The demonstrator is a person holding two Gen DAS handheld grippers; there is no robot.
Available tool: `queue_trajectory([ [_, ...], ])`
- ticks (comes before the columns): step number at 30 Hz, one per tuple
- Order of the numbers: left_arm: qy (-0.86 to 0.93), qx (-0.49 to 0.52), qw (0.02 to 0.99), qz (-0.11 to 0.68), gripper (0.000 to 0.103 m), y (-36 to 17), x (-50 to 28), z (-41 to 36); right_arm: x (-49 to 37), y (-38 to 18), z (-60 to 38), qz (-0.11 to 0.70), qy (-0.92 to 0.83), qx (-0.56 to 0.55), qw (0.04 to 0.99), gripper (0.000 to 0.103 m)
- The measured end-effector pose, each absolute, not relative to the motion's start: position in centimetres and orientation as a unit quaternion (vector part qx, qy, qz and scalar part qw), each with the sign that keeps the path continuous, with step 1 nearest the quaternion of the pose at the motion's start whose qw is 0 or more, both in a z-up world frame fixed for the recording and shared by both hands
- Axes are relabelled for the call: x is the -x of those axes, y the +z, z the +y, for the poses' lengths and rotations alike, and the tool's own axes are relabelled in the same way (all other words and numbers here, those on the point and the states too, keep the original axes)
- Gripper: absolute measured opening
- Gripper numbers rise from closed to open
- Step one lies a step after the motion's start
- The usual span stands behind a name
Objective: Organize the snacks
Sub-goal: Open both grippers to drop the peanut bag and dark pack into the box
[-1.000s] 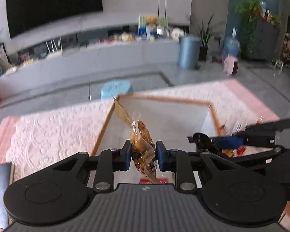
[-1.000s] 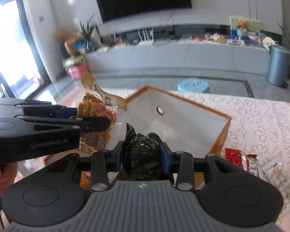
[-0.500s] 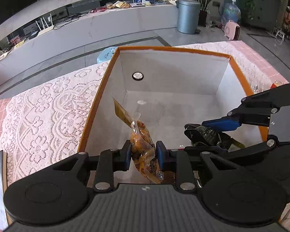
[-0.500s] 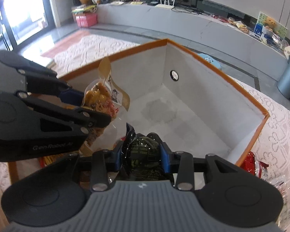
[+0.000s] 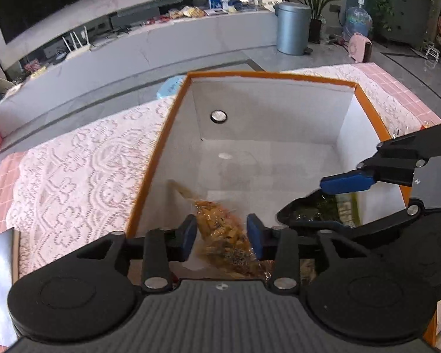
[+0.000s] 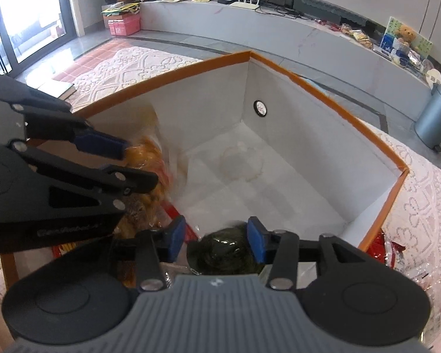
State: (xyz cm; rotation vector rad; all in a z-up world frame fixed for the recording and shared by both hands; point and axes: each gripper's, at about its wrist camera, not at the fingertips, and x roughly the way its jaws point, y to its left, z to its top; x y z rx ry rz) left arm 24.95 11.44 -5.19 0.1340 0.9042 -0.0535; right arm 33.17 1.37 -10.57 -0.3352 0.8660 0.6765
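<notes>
A lace-covered table (image 5: 82, 176) holds one orange-rimmed box (image 5: 173, 123). Inside it, left tongs (image 5: 222, 232) spread around one orange snack bag (image 5: 220, 229); right tongs (image 6: 216, 238) spread around one dark snack bag (image 6: 225, 250).

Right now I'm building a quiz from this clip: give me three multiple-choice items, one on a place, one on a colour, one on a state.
1. Where is the left gripper?
A. over the open box
B. over the floor
C. above the bin

2. What colour is the box rim?
A. green
B. orange
C. black

3. How are the right gripper fingers?
A. clamped flat together
B. spread apart
C. out of view

A: the box's white interior lies below its fingers.
B: an orange edge runs round the top.
B: a gap shows on both sides of the dark green packet.
</notes>
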Motion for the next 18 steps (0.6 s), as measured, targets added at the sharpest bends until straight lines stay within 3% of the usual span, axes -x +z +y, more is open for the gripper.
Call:
queue_trajectory([
  [5,-0.017,-0.047,0.907,0.417,0.063,-4.0,-24.0,11.9,-32.5,-10.1,1.3,0.403,0.317,0.159,0.844,0.057],
  [7,-0.012,-0.042,0.91,0.412,0.063,-3.6,-23.6,12.0,-32.3,-9.8,1.2,0.397,0.315,0.158,0.848,0.068],
  [18,-0.002,-0.022,0.923,0.383,0.067,-1.3,-21.3,11.3,-29.8,-7.7,-0.1,0.373,0.303,0.143,0.865,0.068],
])
